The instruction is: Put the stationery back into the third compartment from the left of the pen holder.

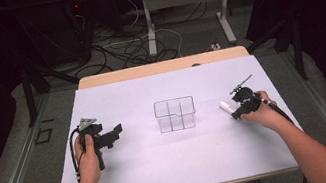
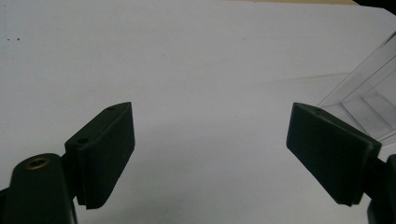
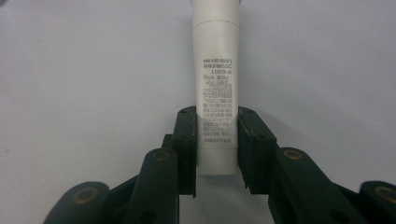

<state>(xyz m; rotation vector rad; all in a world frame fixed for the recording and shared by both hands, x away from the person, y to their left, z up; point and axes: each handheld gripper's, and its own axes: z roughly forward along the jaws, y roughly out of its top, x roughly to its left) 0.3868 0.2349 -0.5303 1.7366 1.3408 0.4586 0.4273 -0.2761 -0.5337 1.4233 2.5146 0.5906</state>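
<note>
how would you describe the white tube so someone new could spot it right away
Start at the white table and find the clear divided box at its middle. To that box's right, the right claw is clamped on a slim white tube. It is the only opaque white item, with small grey print along its side.

Your left claw (image 1: 116,131) sits low over the tabletop (image 1: 165,172), jaws wide apart, nothing between them, left hand (image 1: 88,158) wrapped on its grip. Your right claw (image 3: 216,149) has both jaws pressed against a white tube (image 3: 216,93); right forearm angles in from bottom right.
</note>
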